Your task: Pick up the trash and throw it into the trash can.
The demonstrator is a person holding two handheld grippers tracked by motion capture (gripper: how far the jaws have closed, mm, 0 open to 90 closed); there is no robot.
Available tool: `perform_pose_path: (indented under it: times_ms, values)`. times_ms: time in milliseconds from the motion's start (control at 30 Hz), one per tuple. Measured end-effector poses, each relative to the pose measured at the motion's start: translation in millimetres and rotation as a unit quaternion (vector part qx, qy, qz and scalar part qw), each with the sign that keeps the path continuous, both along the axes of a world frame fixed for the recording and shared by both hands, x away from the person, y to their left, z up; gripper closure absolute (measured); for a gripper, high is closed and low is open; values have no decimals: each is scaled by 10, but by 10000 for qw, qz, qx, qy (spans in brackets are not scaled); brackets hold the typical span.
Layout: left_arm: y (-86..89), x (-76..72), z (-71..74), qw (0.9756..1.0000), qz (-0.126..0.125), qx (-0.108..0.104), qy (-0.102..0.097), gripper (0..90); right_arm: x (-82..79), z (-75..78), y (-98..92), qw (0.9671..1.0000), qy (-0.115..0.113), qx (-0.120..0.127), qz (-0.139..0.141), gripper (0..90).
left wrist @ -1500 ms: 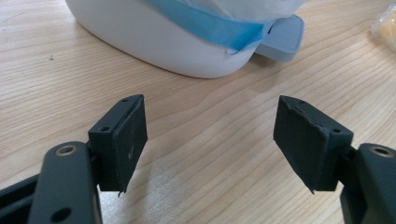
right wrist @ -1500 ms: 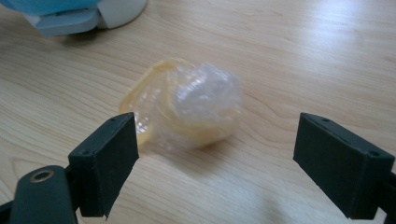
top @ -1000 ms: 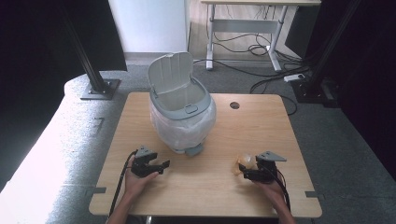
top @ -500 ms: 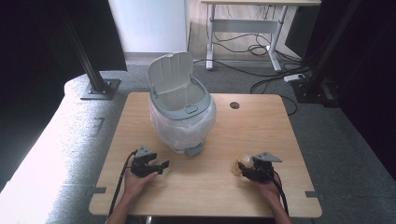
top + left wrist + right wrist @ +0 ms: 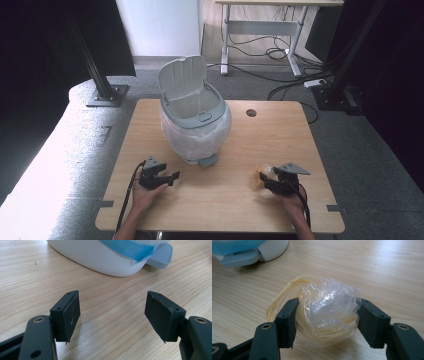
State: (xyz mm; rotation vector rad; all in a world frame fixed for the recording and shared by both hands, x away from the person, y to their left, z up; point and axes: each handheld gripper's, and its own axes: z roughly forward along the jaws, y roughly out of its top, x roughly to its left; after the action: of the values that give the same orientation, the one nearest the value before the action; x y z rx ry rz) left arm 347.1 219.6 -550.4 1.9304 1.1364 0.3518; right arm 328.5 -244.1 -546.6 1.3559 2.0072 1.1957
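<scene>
A crumpled clear-and-yellowish plastic bag [image 5: 327, 312] lies on the wooden table [image 5: 235, 200] at the front right. My right gripper [image 5: 327, 320] has just been closing its jaws on it, and both pads now press against the bag's sides. The high view has that gripper [image 5: 264, 181] low on the table with the bag [image 5: 259, 173] at its tips. My left gripper [image 5: 112, 312] stands open over bare wood with nothing between its pads, at the front left [image 5: 172, 177]. A white pedal bin [image 5: 195, 120] with its grey lid up stands mid-table beyond both grippers.
The bin's grey foot pedal [image 5: 209, 161] points toward the front edge, between the two grippers. It also sits close ahead of the left gripper [image 5: 162, 253]. A cable hole [image 5: 251, 113] lies at the back right. Floor cables and a desk frame are beyond the table.
The right gripper's jaws have come together around the plastic bag, and that hand shifted only slightly. The left gripper and the bin have stayed put.
</scene>
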Motion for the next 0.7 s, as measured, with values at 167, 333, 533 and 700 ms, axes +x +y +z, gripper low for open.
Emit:
perform_pose_path:
  times_ms: [167, 333, 533, 700]
  values:
    - [-2, -8, 6, 10000, 3, -6, -34, 286, -58, 108, -89, 9997, -64, 254, -3, 382]
    - [-3, -11, 3, 10000, 11, -9, -19, 286, -108, 233, -120, 9990, -153, 411, 60, 384]
    - [10, -16, 15, 10000, 30, -36, -41, 286, -135, 339, -112, 9984, -207, 509, 123, 385]
    - [33, -10, 16, 10000, 60, -38, -49, 286, -154, 499, -101, 9972, -351, 624, 223, 385]
